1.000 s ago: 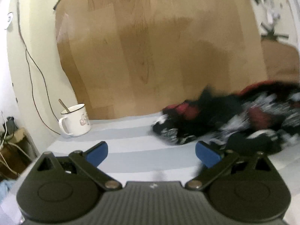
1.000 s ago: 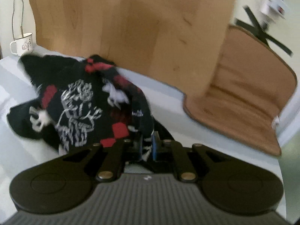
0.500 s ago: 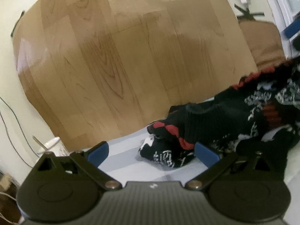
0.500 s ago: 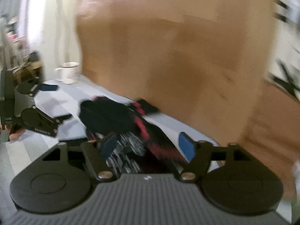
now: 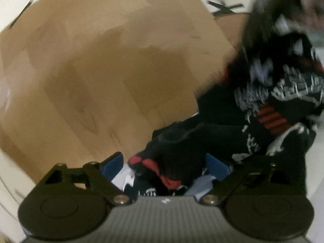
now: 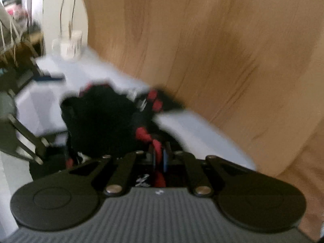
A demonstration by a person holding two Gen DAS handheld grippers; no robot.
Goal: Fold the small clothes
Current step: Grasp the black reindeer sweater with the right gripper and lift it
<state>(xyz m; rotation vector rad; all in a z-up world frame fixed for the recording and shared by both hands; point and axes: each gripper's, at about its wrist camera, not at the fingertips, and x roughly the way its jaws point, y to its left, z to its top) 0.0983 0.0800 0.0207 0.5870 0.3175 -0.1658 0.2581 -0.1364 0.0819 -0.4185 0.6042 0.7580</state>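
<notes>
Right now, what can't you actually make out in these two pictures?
- Black garment, left wrist view: motion blur; its type and print are unreadable, its right side cut by the edge.
- Left gripper: closing around a cuff; contact unclear.
- Mug, right wrist view: smeared, its design lost.

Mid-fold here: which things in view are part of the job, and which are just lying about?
Part of the job:
black garment with red and white print
right gripper, shut on its red-trimmed edge
left gripper, jaws closing around a bunched part

Lying about:
white mug
wood-patterned board
</notes>
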